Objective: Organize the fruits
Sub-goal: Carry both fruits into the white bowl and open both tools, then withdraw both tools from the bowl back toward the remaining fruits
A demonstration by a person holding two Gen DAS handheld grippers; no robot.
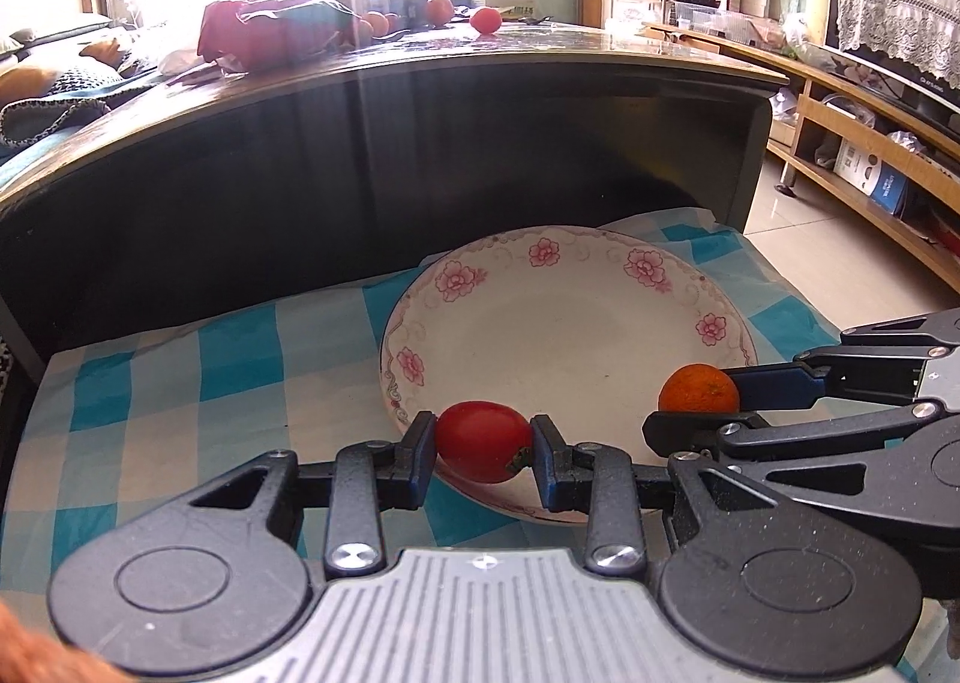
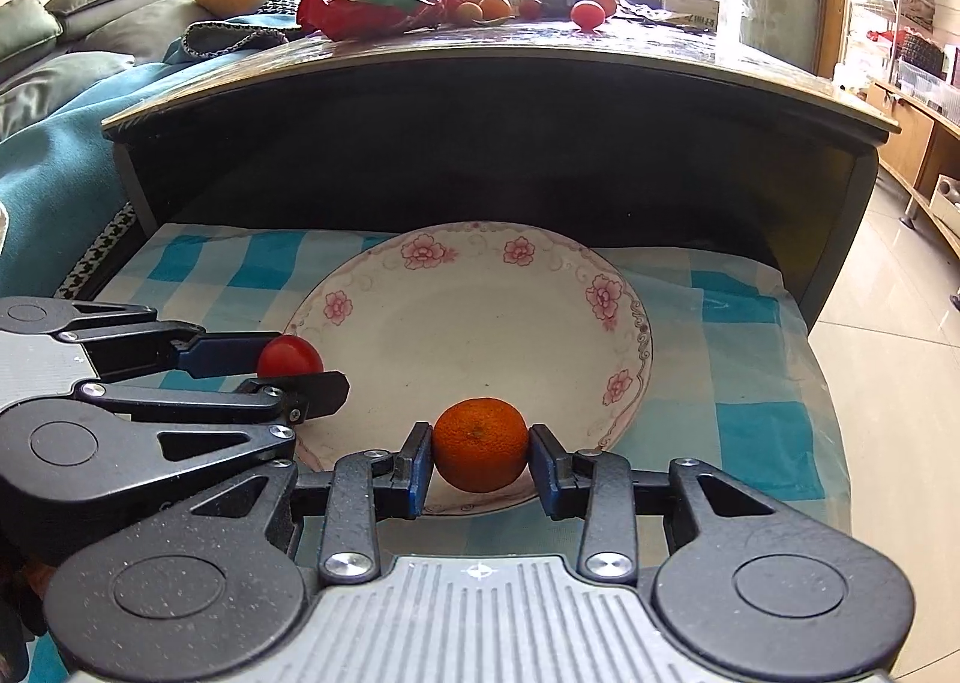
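Low shelf w/ blue-check cloth (image 2: 750,431), floral plate (image 2: 480,317) on it; tabletop (image 2: 540,47) above w/ fruit.

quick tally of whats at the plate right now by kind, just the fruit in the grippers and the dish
tomato, held in the left gripper: 1
orange, held in the right gripper: 1
flowered plate, nothing lying in it: 1
Total: 3
More fruit sits on the upper tabletop, too small and glare-washed to count.

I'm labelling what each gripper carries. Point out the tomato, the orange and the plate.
tomato (image 1: 483,440), left wrist view, middle of its red skin.
orange (image 2: 480,452), right wrist view, middle of its peel.
plate (image 2: 480,317), right wrist view, bare white centre.
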